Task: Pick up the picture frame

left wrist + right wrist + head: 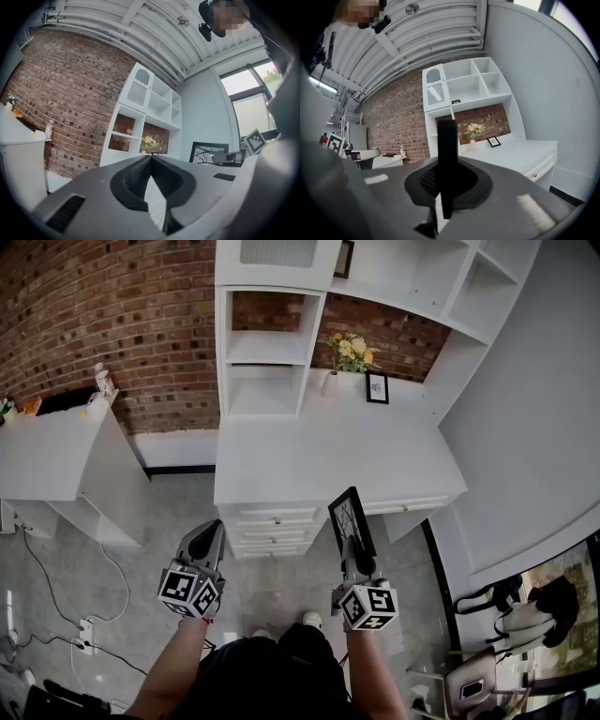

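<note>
The picture frame (352, 519) is black with a bare-tree print. It is held up in front of the white desk (309, 460), with my right gripper (353, 547) shut on its lower edge. In the right gripper view the frame (447, 140) stands edge-on between the closed jaws of that gripper (445, 176). The left gripper view shows the frame (207, 152) off to the right, with the right gripper (229, 158) under it. My left gripper (214, 529) hovers level to the left of the drawers. Its jaws (150, 158) are shut with nothing between them.
A small framed print (377, 387) and a vase of yellow flowers (349, 354) stand at the back of the desk, under white shelves (267, 352) on a brick wall. A white counter (56, 456) is at the left. Cables and a power strip (84, 634) lie on the floor.
</note>
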Available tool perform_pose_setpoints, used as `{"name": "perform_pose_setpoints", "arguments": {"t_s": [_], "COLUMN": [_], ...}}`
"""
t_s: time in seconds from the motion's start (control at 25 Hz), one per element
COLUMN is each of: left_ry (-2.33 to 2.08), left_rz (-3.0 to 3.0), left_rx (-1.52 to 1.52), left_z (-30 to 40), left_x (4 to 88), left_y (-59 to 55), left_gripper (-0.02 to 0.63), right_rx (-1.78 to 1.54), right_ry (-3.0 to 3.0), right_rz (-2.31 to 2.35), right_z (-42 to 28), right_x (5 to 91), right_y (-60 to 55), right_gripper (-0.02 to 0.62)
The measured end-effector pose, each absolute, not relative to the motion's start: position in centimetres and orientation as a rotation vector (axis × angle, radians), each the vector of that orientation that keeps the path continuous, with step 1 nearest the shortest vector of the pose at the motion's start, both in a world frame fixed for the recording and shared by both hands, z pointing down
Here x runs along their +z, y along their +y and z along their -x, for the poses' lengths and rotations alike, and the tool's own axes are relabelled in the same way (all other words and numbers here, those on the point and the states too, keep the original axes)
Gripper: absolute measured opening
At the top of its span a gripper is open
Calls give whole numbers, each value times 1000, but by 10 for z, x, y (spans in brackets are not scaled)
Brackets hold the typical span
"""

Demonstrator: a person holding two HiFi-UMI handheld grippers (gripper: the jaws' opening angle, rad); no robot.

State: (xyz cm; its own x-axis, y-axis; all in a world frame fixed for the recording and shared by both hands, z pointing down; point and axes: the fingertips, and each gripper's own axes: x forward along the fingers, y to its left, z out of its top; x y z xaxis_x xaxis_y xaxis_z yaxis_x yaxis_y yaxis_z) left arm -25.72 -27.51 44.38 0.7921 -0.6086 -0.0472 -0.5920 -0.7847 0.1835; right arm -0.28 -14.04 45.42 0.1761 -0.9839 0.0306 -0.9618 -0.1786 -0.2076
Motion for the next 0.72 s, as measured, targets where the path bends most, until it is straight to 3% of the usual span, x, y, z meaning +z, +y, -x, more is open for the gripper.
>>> {"name": "perform_pose_setpoints", "arguments": {"t_s": [0.72], "left_ry": [-1030], "left_rz": [-2805], "left_rx": [-166], "left_z": [279], "left_x": [443], "left_y": [-273], "left_gripper": [5], "right_rx": [-225], "right_ry": [1951], "right_rz": [2331], "right_z": [11], "right_x": [464], "right_y": [-135], "right_gripper": [11]}}
